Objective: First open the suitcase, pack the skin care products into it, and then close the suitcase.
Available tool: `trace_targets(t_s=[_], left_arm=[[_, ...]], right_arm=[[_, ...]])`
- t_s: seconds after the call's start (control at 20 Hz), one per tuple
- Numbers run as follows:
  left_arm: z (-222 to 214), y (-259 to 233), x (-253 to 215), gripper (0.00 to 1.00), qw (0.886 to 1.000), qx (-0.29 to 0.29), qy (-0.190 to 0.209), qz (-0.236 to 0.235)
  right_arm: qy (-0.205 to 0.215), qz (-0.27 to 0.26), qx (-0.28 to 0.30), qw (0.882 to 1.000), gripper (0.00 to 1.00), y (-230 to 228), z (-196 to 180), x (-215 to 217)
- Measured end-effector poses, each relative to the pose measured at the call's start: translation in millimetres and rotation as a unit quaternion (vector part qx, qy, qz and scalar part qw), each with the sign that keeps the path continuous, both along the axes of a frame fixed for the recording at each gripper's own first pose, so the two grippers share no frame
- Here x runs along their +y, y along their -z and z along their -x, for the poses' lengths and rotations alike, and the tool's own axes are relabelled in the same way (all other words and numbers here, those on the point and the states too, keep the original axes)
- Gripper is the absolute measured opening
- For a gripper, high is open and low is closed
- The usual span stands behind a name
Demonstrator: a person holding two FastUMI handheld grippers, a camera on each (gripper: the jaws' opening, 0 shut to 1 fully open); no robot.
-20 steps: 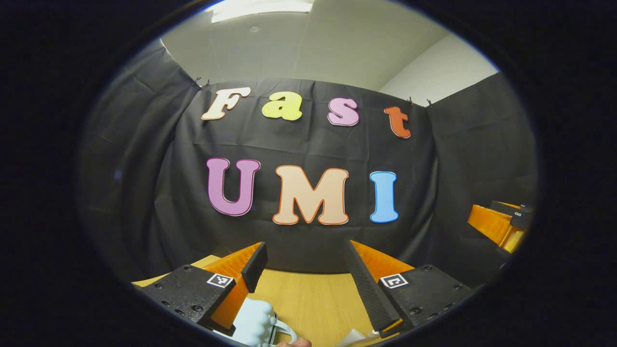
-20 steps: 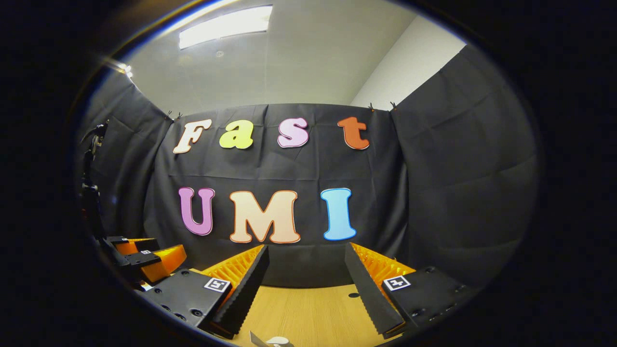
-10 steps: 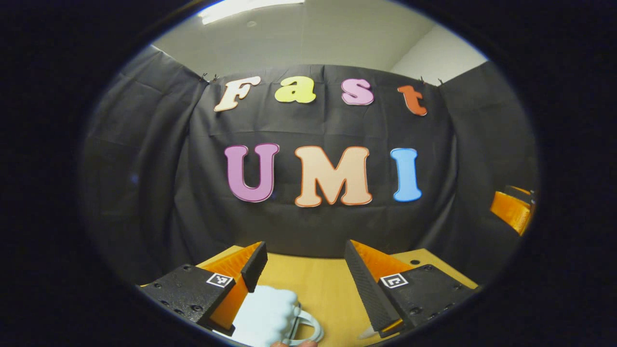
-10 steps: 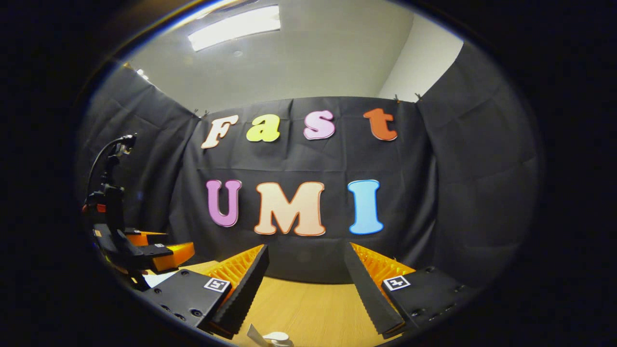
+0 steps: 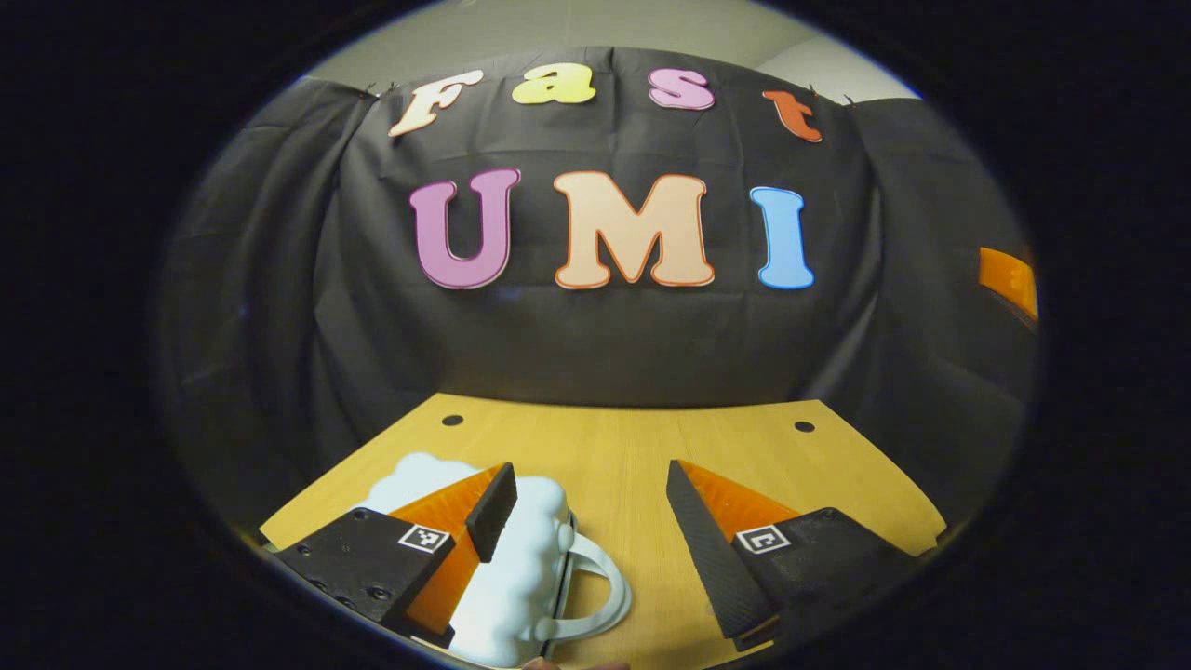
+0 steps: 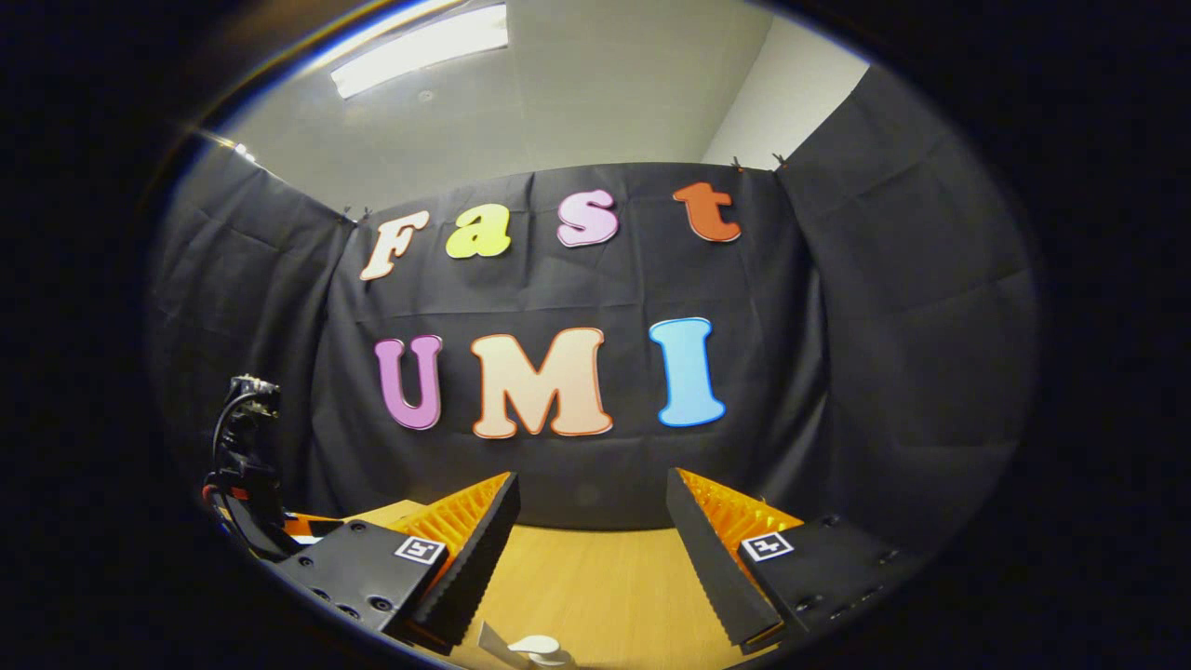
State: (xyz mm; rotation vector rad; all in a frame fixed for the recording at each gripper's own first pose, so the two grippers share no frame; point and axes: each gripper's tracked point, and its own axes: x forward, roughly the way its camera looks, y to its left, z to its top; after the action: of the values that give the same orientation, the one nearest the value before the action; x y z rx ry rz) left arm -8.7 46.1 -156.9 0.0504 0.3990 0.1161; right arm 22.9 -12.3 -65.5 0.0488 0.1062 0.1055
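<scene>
In the left gripper view, a pale blue, cloud-shaped plastic suitcase with a white loop handle [image 5: 521,577] lies at the near left of the light wooden desk [image 5: 633,447]. The left gripper [image 5: 586,502] hangs above it, fingers apart, one finger overlapping the case. In the right gripper view, the right gripper [image 6: 591,521] is likewise spread, holding nothing, over a small white object [image 6: 535,645] at the desk's near edge.

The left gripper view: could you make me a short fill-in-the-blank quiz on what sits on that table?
1. The white suitcase rests on a ____ table.
2. The left gripper has its jaws ____, with nothing between them.
3. The suitcase's handle curves out toward the ____ side of the picture.

Missing words: wooden; open; right
</scene>
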Motion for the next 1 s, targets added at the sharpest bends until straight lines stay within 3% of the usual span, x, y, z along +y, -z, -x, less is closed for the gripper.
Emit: trace_targets(t_s=[0.2, 0.35, 0.5, 0.7, 1.0], left_arm=[[-22.3, -6.7, -12.0, 0.95, 0.999, -0.001, 0.049, -0.014], [-37.9, -19.8, -19.9, 0.95, 0.998, -0.024, 0.062, -0.013], [-39.3, -5.2, -31.2, 0.95, 0.997, -0.008, 0.074, 0.000], [-24.8, 34.1, -23.3, 0.95, 0.998, 0.036, 0.055, 0.015], [-5.1, 95.2, -9.5, 0.94, 0.993, 0.110, 0.036, -0.003]], right_arm=[[0.037, 0.011, 0.006, 0.999, 0.99, -1.3, 2.0, -7.3], [0.048, 0.017, -0.006, 0.999, 0.99, -9.7, 4.4, -10.3], [0.050, 0.023, -0.009, 0.998, 0.99, -11.9, 5.5, -10.7], [0.044, 0.021, -0.003, 0.999, 0.99, -3.8, 8.2, -7.7], [0.039, 0.013, 0.029, 0.999, 0.99, 21.0, 4.4, -9.3]])
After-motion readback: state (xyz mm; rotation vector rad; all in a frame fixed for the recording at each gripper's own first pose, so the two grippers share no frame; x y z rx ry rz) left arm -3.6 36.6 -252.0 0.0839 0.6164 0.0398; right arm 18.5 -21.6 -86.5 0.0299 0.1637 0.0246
